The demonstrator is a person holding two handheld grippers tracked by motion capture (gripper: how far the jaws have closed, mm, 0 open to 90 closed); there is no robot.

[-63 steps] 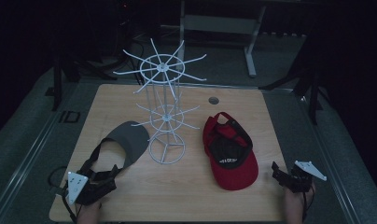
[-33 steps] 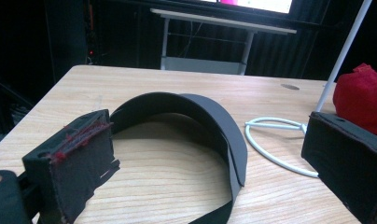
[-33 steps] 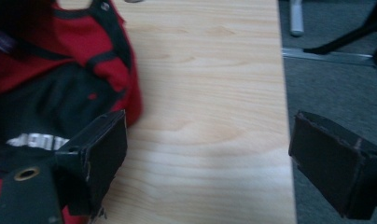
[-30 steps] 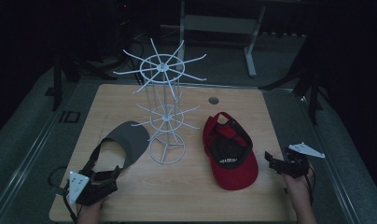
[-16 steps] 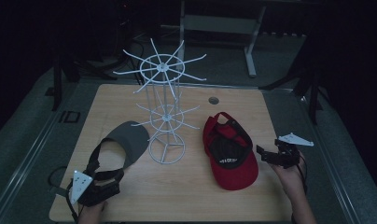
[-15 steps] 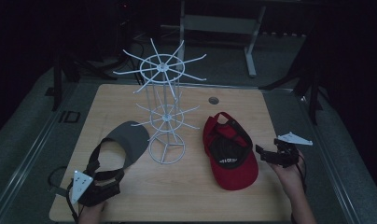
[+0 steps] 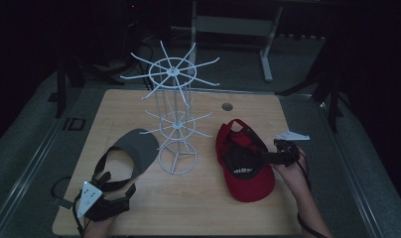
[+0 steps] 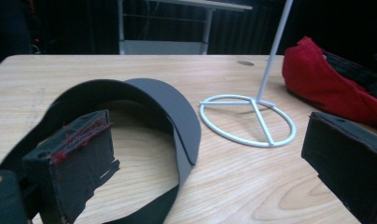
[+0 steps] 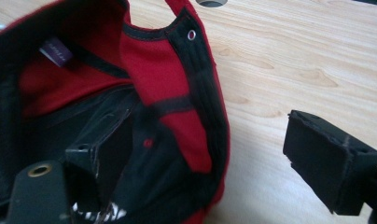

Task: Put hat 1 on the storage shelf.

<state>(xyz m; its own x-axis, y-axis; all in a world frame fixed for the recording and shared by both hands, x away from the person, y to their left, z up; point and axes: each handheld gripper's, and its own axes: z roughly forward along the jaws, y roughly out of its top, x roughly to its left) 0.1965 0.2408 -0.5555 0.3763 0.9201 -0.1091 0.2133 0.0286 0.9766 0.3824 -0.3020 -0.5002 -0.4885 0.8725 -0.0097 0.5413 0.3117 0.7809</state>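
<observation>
High view: wooden tabletop (image 7: 198, 208) with a white wire rack (image 7: 173, 119) upright at its middle, grey visor (image 7: 134, 148) lying left of the rack base, red cap (image 7: 245, 166) lying upside down to the right. Left gripper (image 7: 106, 186) resting near the front left corner, fingers pointing at the visor's strap, just short of it. Right gripper (image 7: 265, 157) held at the cap's right edge, fingers reaching over the rim into the hollow. Left gripper view: fingers (image 8: 74, 163) spread wide, nothing pressed between them; visor (image 8: 163, 112) ahead on the tabletop (image 8: 233, 191), strap curving round by the left finger; rack base (image 8: 247, 121) beyond, cap (image 8: 331, 84) at far right. Right gripper view: fingers (image 9: 331, 158) wide but just been closing a little, straddling the cap's rim (image 9: 186, 107), one finger inside the dark lining, the other outside over bare tabletop (image 9: 294, 60), pads not yet pressing the fabric
</observation>
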